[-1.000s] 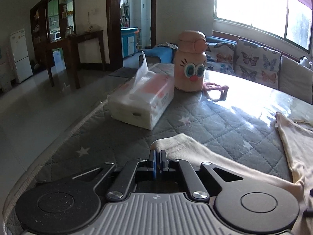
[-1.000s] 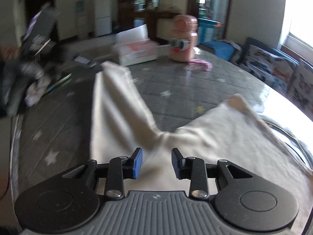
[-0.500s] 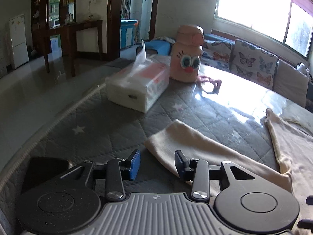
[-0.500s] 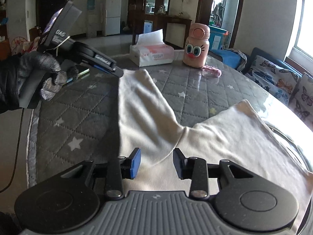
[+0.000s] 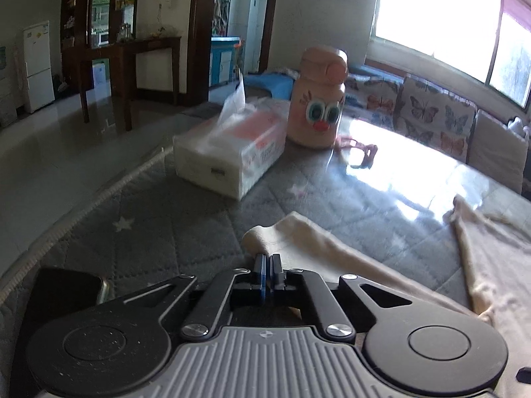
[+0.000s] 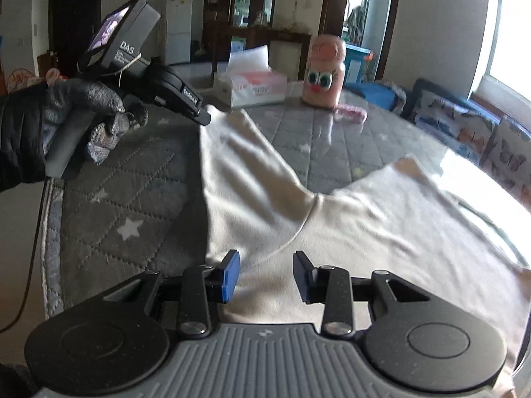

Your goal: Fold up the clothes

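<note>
A grey quilted table cover (image 6: 132, 199) with pale stars fills the ground beneath both tools, and across it lies a cream garment (image 6: 365, 219), spread from under the right gripper (image 6: 267, 275) out ahead and to the right of its jaws, with one sleeve (image 5: 318, 242) running forward-left toward the left gripper (image 5: 267, 265). The right gripper's jaws stand wide apart with nothing between them, hovering over the near edge of the cloth. The left gripper's jaws are pressed together on the cuff end of that sleeve, which bulges out just ahead of the blue pads. In the right wrist view a gloved hand (image 6: 83, 122) grips the left tool's handle, its tip touching the sleeve end. Well ahead of the left jaws and a little to their left sits a white tissue pack (image 5: 229, 159); just beside it, ahead and right, stands a pink bottle (image 5: 317, 99) with cartoon eyes. Close to the left of the left gripper lies a dark phone (image 5: 63, 293).
</note>
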A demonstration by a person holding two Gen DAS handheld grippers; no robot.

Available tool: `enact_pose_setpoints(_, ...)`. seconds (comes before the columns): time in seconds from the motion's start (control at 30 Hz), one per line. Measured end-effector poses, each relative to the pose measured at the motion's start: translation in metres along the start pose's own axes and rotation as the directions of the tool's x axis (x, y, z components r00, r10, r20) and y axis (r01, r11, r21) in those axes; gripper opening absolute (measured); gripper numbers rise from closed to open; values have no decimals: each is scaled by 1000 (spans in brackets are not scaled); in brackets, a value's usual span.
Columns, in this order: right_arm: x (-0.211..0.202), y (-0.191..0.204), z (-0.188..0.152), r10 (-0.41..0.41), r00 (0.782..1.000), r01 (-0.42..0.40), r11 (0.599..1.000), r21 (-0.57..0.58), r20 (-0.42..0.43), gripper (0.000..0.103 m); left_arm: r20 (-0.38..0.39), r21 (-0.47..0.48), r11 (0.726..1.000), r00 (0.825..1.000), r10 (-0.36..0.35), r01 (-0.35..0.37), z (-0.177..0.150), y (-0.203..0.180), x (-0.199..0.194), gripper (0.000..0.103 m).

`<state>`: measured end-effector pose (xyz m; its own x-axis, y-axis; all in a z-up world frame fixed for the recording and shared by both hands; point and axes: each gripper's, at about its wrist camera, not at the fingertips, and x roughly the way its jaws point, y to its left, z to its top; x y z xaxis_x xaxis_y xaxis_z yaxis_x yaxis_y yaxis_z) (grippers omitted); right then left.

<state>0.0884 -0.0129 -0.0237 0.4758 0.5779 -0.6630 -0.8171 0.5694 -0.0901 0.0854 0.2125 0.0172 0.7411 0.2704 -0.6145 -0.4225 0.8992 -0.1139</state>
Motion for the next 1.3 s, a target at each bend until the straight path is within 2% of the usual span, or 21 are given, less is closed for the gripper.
enact_pose_setpoints(0.13,-7,-2,-2,3,1000,-3,1000,13,14,36,75,10,999,996,-39,39,15,-13,-27,2)
enact_pose_setpoints(0.23,-13,-3,-4,5,1000,-6,1000,23,25,36,139,42,995,986,-94,89,25,-31,-53,2)
enact_pose_setpoints(0.37,-23,-8,-7,1,999,-3,999,46,40,36,203,106,977,958,-202,184,34,-64,-87,2)
enact_pose_setpoints(0.47,-42,-23,-13,-32,998,26,994,105,52,36,226,167,948,925,-305,272,35,-93,-110,2)
enact_pose_setpoints(0.6,-63,-44,-26,-88,994,77,982,172,59,37,219,264,889,874,-433,374,29,-135,-133,2)
enact_pose_setpoints(0.8,-94,-83,-57,-181,983,161,935,314,33,37,126,396,768,799,-588,503,9,-196,-143,2)
enact_pose_setpoints(1.0,-114,-106,-88,-233,973,214,892,397,-2,40,-47,488,644,754,-655,589,-27,-240,-137,6)
enact_pose_setpoints(1.03,-117,-108,-92,-238,971,221,887,406,-8,41,-71,503,626,750,-657,596,-33,-243,-136,11)
enact_pose_setpoints(1.07,-119,-110,-95,-240,971,223,883,414,-11,41,-89,519,612,750,-655,596,-37,-243,-135,20)
enact_pose_setpoints(1.13,-124,-112,-99,-240,971,222,876,429,-12,41,-119,547,590,753,-647,594,-45,-243,-133,29)
enact_pose_setpoints(1.17,-126,-113,-101,-240,971,222,872,436,-13,41,-120,557,589,759,-640,585,-48,-239,-132,30)
enact_pose_setpoints(1.23,-131,-115,-105,-241,970,221,865,451,-14,41,-121,567,603,781,-613,561,-50,-228,-127,30)
enact_pose_setpoints(1.3,-135,-116,-109,-241,970,220,857,466,-15,41,-123,564,634,813,-569,529,-51,-212,-116,30)
